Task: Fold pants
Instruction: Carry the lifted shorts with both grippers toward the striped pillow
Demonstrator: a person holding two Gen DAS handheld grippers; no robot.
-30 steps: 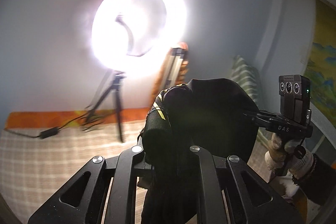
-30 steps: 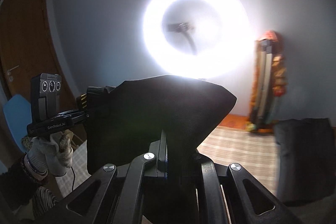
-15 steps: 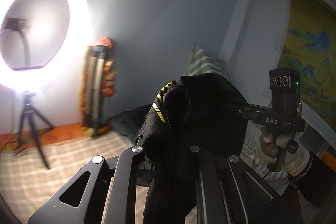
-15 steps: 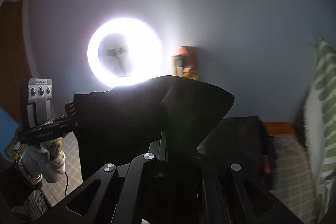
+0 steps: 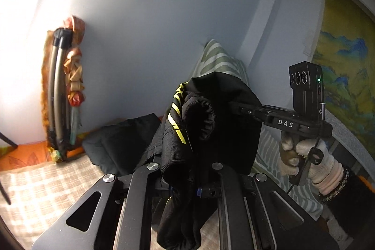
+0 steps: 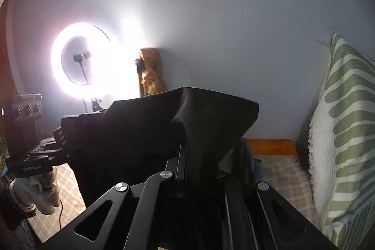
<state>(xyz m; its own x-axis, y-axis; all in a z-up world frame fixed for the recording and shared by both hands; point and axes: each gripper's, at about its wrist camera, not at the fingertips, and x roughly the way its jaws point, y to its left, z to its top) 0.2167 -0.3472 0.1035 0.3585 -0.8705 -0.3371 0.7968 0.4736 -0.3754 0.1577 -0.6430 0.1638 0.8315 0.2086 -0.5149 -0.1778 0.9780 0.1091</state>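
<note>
1. Black knit, thin and floppy: pants [image 5: 211,123] held up in the air between the two grippers, above a checked bedspread [image 5: 46,182].
2. Left gripper [image 5: 185,170] clamped tight on a bunched wad near the yellow-striped edge [image 5: 175,123], rest dangling below.
3. Right gripper [image 6: 199,156] pinched shut on a flat fold of the same cloth, corner flaring above the jaws.
4. Probably light, zero stiffness, bit slick, so likely to sag and twist.
5. Best grabbed at waistband corners or hems, stretched taut before laying down.
6. Striped pillow [image 6: 346,132] close on the right, worth avoiding.
</note>
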